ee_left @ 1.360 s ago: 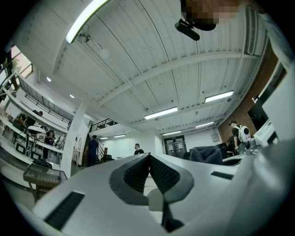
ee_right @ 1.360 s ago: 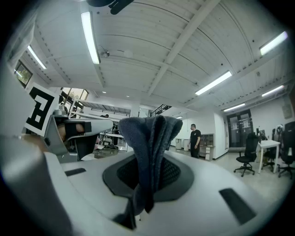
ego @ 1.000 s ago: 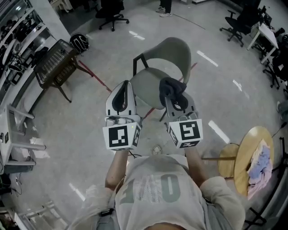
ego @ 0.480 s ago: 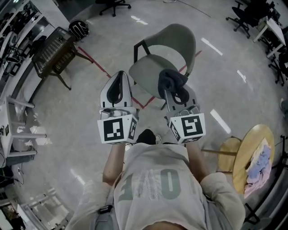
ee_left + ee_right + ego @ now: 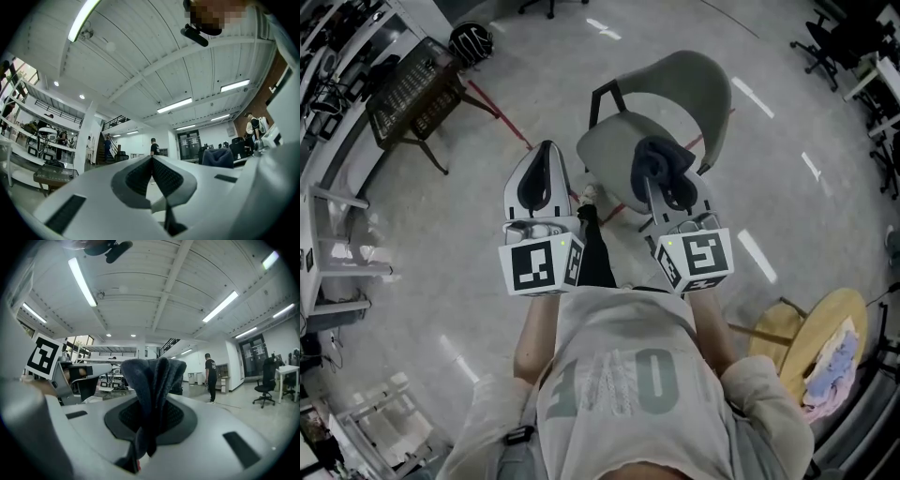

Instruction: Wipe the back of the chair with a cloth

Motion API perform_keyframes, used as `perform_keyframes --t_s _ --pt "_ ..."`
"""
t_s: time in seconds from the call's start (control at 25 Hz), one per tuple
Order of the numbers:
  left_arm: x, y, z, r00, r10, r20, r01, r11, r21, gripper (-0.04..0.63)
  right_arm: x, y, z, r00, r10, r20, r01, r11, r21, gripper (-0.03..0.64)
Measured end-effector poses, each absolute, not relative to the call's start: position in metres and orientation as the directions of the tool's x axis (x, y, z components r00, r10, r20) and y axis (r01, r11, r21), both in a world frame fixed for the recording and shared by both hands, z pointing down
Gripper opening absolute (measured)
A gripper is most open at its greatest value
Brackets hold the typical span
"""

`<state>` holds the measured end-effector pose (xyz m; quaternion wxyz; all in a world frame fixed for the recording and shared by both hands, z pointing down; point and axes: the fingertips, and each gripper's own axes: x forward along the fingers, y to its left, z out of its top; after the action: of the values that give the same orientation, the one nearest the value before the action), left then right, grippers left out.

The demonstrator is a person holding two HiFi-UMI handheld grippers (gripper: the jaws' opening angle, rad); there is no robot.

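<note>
Since half a second ago the person's dark trouser leg (image 5: 592, 251) has swung forward between the two grippers. The foot now lies just beside the near edge of the chair seat, and the chair sits slightly further right in the head view. Both grippers are held much as before.

There is one grey-green plastic shell chair with a black metal frame (image 5: 698, 89), standing on the pale floor with its backrest on the far side. There are two grippers, each with one marker cube.

The left gripper (image 5: 546, 155) is near the seat's left side. Its jaws are pressed together with nothing between them, as the left gripper view (image 5: 152, 161) shows.

The right gripper (image 5: 661, 178) pinches one dark blue cloth (image 5: 659, 161), which bunches up above the jaws in the right gripper view (image 5: 152, 373). In the head view the cloth lies over the seat's near right part, short of the backrest.

One round wooden table (image 5: 811, 328) stands at the near right, bearing a heap of pale cloths.
</note>
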<state>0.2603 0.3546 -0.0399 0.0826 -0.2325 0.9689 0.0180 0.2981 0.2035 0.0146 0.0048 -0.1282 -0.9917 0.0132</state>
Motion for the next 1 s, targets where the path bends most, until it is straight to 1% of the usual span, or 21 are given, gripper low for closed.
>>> perform_keyframes --t_s 0.2,0.52,0.8,1.0 --pt "0.178 0.359 -0.04 -0.853 -0.48 -0.203 -0.489 0.872 -0.009 0.015 0.215 0.215 0.007 -0.973 0.229 -0.03 0.23 0.973 -0.009 0.054" --pt "0.021 0.331 -0.062 -0.798 -0.565 -0.212 -0.573 0.819 -0.024 0.014 0.06 0.202 -0.004 -0.984 0.179 0.009 0.179 0.984 -0.002 0.054" --pt "-0.124 0.324 -0.076 -0.728 -0.643 -0.236 -0.654 0.755 -0.041 0.015 -0.067 0.191 -0.027 -0.998 0.039 -0.04 0.039 0.999 0.003 0.054" --pt "-0.172 0.291 -0.074 -0.654 -0.719 -0.235 -0.73 0.681 -0.05 0.015 -0.106 0.165 -0.026 -0.997 -0.074 -0.033 -0.073 0.997 -0.018 0.054"
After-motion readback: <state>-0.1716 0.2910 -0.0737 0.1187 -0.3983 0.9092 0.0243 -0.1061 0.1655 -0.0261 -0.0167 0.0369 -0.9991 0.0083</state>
